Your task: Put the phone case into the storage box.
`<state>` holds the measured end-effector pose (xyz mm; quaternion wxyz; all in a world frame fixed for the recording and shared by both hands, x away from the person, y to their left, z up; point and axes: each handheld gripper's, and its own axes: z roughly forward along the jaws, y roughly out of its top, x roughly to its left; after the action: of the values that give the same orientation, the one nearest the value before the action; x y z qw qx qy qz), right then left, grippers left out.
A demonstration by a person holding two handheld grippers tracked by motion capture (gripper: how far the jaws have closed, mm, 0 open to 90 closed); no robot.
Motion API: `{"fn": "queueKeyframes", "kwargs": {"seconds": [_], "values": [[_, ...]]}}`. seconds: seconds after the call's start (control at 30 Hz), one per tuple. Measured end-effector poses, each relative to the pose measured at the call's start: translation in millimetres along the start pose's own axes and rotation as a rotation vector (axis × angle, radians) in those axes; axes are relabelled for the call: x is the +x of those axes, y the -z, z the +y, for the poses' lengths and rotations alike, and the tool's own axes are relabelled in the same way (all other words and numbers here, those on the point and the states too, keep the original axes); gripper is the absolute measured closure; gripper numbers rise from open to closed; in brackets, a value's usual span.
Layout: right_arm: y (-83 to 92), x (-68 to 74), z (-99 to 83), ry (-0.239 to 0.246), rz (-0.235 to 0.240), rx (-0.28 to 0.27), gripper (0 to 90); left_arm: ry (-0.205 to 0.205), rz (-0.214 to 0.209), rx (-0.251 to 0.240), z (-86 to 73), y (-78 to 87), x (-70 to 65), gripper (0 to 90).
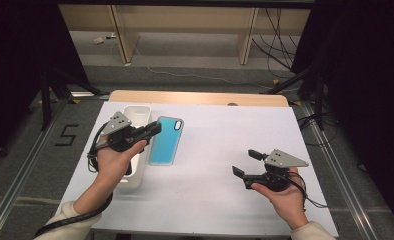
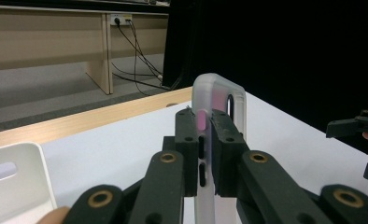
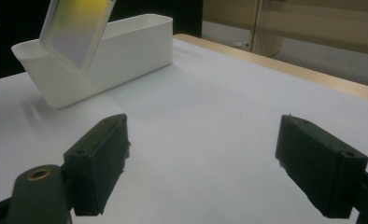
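Note:
A phone case (image 1: pixel 166 141), blue in the high view and frosted in the left gripper view, hangs tilted above the white table (image 1: pixel 210 170) beside a white bin (image 1: pixel 137 114). My left gripper (image 1: pixel 154 130) is shut on the case's long left edge. In the left gripper view both jaws (image 2: pixel 205 122) pinch the case's side wall (image 2: pixel 219 93) by its button slots, and the case stands on edge. My right gripper (image 1: pixel 246 163) hovers open at the table's right front with nothing between its jaws (image 3: pixel 203 158). From there I see the case (image 3: pixel 77 28) held up in front of the bin (image 3: pixel 126 51).
The long white bin lies lengthwise along the table's left side, partly under my left hand. A wooden table edge (image 1: pixel 200 97) runs along the far side. Beyond it are a grey floor, desk legs and cables. Black stands flank both sides.

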<state>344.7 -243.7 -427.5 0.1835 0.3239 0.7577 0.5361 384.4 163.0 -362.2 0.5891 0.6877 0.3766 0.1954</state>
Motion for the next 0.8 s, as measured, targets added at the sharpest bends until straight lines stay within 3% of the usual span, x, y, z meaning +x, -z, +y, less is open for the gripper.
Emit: {"fn": "queueKeyframes", "kwargs": {"seconds": [0.13, 0.17, 0.27, 0.47, 0.5, 0.63, 0.8], "values": [[-2.1, 1.2, -0.7, 0.011, 0.004, -0.021, 18.6, -0.008, 0.0, 0.0, 0.9, 0.7, 0.2, 82.4], [-2.3, 0.1, -0.6, 0.034, -0.01, -0.033, 18.5, -0.005, 0.0, -0.003, 1.1, 0.9, 0.1, 82.4], [-1.1, 1.6, -0.8, 0.01, 0.001, -0.012, 18.6, -0.004, 0.0, -0.007, 2.0, 1.8, 0.5, 82.4], [-1.3, 0.9, -1.8, 0.025, -0.005, -0.029, 18.8, -0.007, 0.014, -0.012, 4.3, 4.5, 3.4, 82.4], [1.1, 0.9, -1.2, 0.027, -0.02, 0.0, 18.9, -0.005, 0.016, -0.015, 4.7, 5.1, 4.3, 82.4], [-0.5, 2.3, -2.3, -0.001, -0.005, -0.011, 19.3, -0.004, 0.022, -0.022, 6.7, 7.5, 7.6, 82.4], [-1.3, 1.4, -2.0, 0.019, -0.005, -0.021, 19.8, 0.002, 0.034, -0.032, 9.0, 11.2, 11.7, 82.4]]}}
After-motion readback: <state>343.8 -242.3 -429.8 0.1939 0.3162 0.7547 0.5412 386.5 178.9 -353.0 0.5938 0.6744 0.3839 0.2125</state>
